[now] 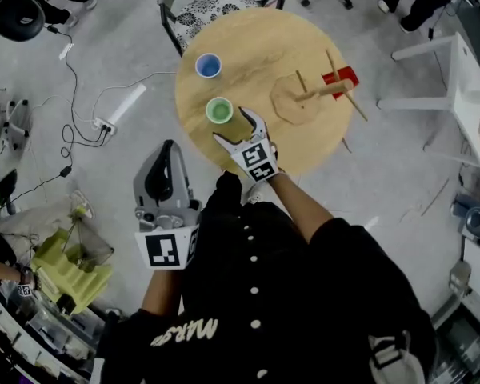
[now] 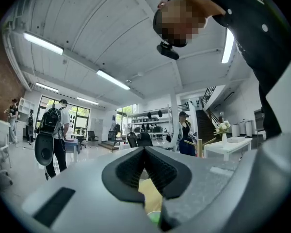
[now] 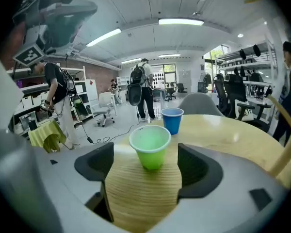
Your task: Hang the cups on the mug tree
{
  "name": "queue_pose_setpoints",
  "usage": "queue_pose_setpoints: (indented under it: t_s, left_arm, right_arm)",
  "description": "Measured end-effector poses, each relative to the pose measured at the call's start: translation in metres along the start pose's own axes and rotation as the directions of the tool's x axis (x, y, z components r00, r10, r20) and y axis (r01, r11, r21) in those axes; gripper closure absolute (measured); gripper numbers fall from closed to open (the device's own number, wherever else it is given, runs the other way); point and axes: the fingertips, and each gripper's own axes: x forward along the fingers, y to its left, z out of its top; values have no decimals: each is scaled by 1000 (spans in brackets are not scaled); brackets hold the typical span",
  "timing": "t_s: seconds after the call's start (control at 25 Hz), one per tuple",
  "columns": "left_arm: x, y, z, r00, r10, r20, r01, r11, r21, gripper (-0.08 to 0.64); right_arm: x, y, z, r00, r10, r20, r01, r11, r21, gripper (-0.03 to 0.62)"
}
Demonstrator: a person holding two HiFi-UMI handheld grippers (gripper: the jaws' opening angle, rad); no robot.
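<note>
Your right gripper (image 1: 235,126) holds its jaws wide apart and empty, just short of the upright green cup (image 1: 219,110) on the round tabletop (image 1: 256,42). The blue cup (image 1: 208,66) stands beyond it. A red cup (image 1: 341,78) sits against the mug tree (image 1: 304,98). Your left gripper (image 1: 170,150) hangs off the tabletop's edge, jaws clenched on nothing.

On the bench (image 1: 264,38) the far cup (image 1: 208,66) stands behind the near cup (image 1: 219,110), the mug tree (image 1: 304,98) to their right carries a third cup (image 1: 340,80), the right tool (image 1: 230,125) is just before the near cup, and the left tool (image 1: 169,146) is off the bench's left edge.
</note>
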Motion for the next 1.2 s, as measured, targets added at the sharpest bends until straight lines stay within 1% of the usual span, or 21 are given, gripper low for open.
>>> queue_pose_setpoints:
  t_s: [0.2, 0.44, 0.48, 0.56, 0.64, 0.76, 0.84, 0.96, 1.0, 1.08, 1.12, 1.2]
  left_arm:
    - [7, 8, -20, 1000, -11, -27, 10, 1000, -17, 566]
    - [15, 14, -40, 998, -27, -57, 25, 999, -41, 566]
    - [16, 16, -42, 998, -29, -59, 27, 999, -42, 566]
    - [17, 20, -47, 997, -32, -66, 29, 998, -47, 566]
    - [18, 22, -49, 997, -37, -71, 34, 998, -47, 566]
    - [21, 15, -42, 997, -54, -60, 51, 998, -41, 566]
    - [24, 9, -34, 997, -72, -36, 70, 997, -33, 566]
    - [28, -4, -16, 996, -94, 1, 94, 995, -27, 566]
    - [28, -11, -10, 995, -97, 8, 97, 995, -25, 566]
    - [28, -24, 1, 994, -108, 23, 108, 994, -16, 566]
    - [29, -29, 8, 992, -118, 38, 119, 993, -9, 566]
    - [32, -35, 22, 987, -144, 74, 144, 990, 7, 566]
  right_arm:
    - [45, -2, -14, 999, -1, -52, 1, 1000, 11, 183]
    - [74, -8, -19, 996, -46, -71, 48, 999, 25, 195]
    - [77, -9, -18, 996, -58, -72, 60, 998, 20, 209]
    - [80, -12, -15, 994, -87, -63, 88, 996, 13, 290]
    - [79, -17, -8, 994, -104, -38, 106, 994, 39, 299]
    - [68, -27, 12, 991, -132, 18, 129, 982, 136, 299]
    - [58, -38, 31, 984, -167, 66, 150, 966, 210, 299]
    - [38, -60, 66, 958, -240, 155, 179, 928, 327, 301]
    - [29, -67, 75, 949, -260, 181, 176, 908, 379, 301]
    - [10, -82, 95, 925, -302, 230, 158, 858, 489, 301]
    - [1, -90, 109, 908, -327, 261, 145, 831, 537, 301]
    - [-17, -106, 143, 865, -379, 328, 113, 785, 609, 302]
